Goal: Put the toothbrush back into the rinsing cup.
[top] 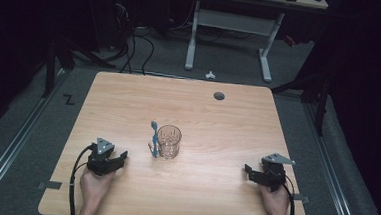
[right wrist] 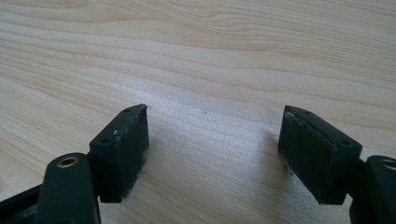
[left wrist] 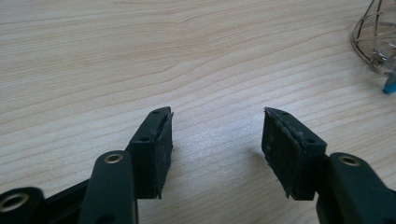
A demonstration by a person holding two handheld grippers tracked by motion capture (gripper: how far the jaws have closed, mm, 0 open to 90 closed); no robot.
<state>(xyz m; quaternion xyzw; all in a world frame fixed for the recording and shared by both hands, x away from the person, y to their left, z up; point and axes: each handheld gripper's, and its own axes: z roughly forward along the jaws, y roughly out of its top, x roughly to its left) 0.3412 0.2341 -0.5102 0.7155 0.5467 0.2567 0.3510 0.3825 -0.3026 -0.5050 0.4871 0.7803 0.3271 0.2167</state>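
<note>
High view: toothbrush point(top: 154, 140) propped upright against glass point(top: 169, 142) at counter point(top: 227, 125) centre, nearer left tongs point(top: 116, 159); both tongs open, empty, right tongs point(top: 251, 172) well apart.

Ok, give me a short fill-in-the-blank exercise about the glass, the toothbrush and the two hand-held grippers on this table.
1. The blue toothbrush leans against the outside of the clear ____, near the middle of the wooden table.
2. The jaws of the left hand-held gripper stand ____, with bare wood between them.
3. The right hand-held gripper holds ____.
4. The toothbrush stands on the side of the glass that faces the ____ hand-held gripper.

Missing words: glass; open; nothing; left
</note>
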